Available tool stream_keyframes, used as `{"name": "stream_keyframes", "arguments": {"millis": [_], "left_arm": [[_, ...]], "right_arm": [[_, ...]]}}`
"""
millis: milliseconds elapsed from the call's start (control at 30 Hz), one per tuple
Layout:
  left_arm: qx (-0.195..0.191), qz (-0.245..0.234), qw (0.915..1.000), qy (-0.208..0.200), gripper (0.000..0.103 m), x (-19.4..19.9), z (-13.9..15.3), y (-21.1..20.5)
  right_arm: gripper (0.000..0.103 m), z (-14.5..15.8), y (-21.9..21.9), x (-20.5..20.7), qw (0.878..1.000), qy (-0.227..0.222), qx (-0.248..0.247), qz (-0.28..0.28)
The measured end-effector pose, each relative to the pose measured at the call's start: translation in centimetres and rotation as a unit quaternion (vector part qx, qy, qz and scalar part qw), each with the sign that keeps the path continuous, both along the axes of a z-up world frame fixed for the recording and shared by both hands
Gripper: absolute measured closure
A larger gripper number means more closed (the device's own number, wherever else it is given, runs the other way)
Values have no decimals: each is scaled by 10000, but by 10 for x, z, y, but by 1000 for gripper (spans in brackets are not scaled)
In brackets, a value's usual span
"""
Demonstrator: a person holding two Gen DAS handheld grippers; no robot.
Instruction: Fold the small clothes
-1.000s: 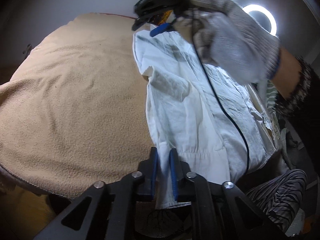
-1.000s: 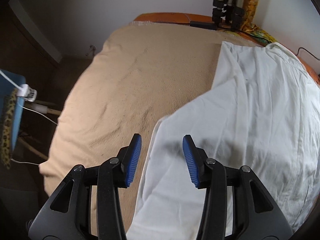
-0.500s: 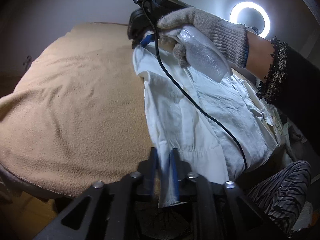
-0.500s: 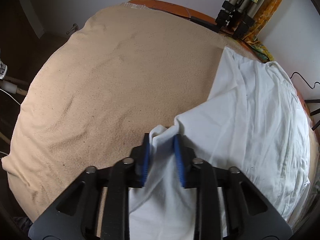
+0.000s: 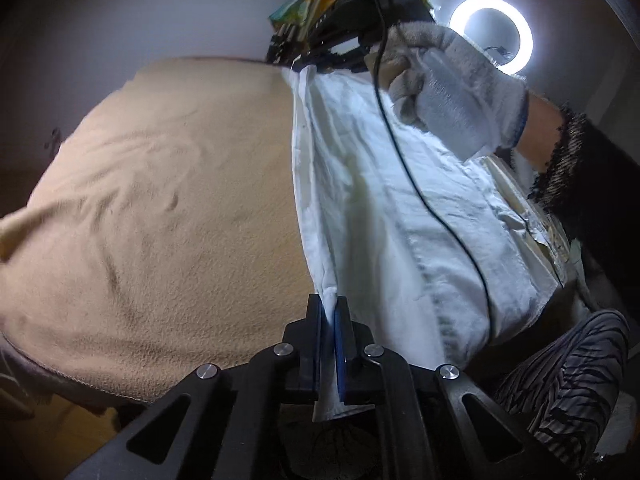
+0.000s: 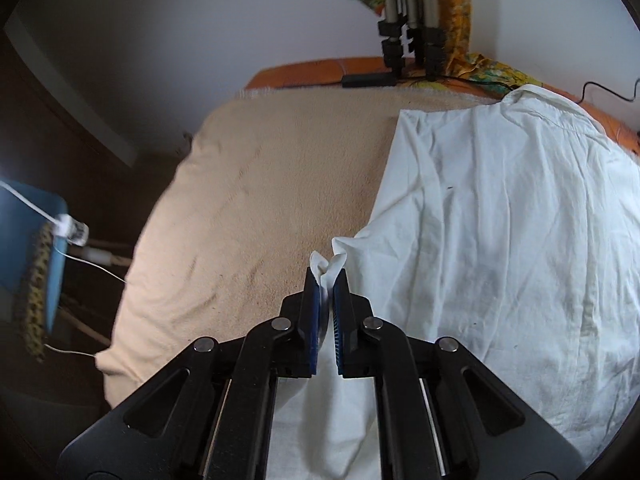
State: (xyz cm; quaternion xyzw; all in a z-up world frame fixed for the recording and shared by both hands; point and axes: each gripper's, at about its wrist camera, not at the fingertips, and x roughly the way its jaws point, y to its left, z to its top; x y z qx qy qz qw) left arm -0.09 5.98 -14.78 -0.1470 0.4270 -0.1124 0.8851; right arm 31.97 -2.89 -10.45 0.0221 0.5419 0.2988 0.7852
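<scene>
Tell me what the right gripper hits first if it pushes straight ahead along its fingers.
The right gripper, shut on a pinch of the white shirt, points down at the tan blanket. Past the bunched cloth, it would probably meet that blanket first; depth is unclear.

Left gripper (image 5: pixel 329 312) clamped on the edge of a white shirt (image 5: pixel 400 208) over a tan blanket (image 5: pixel 160 208); far end pinched by right gripper (image 5: pixel 306 65) in a gloved hand (image 5: pixel 452 92).

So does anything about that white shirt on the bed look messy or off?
A little. The white shirt is rumpled and creased, and its edge is bunched into a wad between the right gripper's pads. The left gripper pinches another edge. Nothing looks torn or spilled on the tan blanket.
</scene>
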Motion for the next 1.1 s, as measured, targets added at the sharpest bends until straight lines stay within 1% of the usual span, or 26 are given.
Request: {"name": "stream_keyframes", "arguments": {"millis": [133,267,433,633,700,833,933,1067,1100], "left_arm": [[194,-224,9992,-275,101,-2,23,-22],[469,-572,9957,-554,101,-3,42,-53],[509,-918,9930,-541,101,5,45,-83],[554,-1255,9897,-401,101,15,38,-118],[562,-1369,9884,-343,101,19,34,-129],[546,-1488,9870,-263,101,28,28,-148],[521,-1514,9869,-190,101,34,24,-157],[215,-1578,9872,-53,98,41,17,-163],[223,-1595,9869,-59,94,41,16,-165]], "right_arm": [[96,5,-34,0,9987,25,462,-204],[96,11,-63,-3,9972,-82,682,-298],[96,11,-103,-2,9956,-166,808,-434],[96,-3,-152,1,9952,-224,688,-664],[96,-9,-159,5,9952,-189,657,-705],[96,-15,-158,11,9967,-291,483,-584],[96,-24,-157,14,9975,-280,345,-548],[96,-36,-155,17,9980,-320,77,-534],[96,-38,-155,17,9981,-326,25,-528]]}}
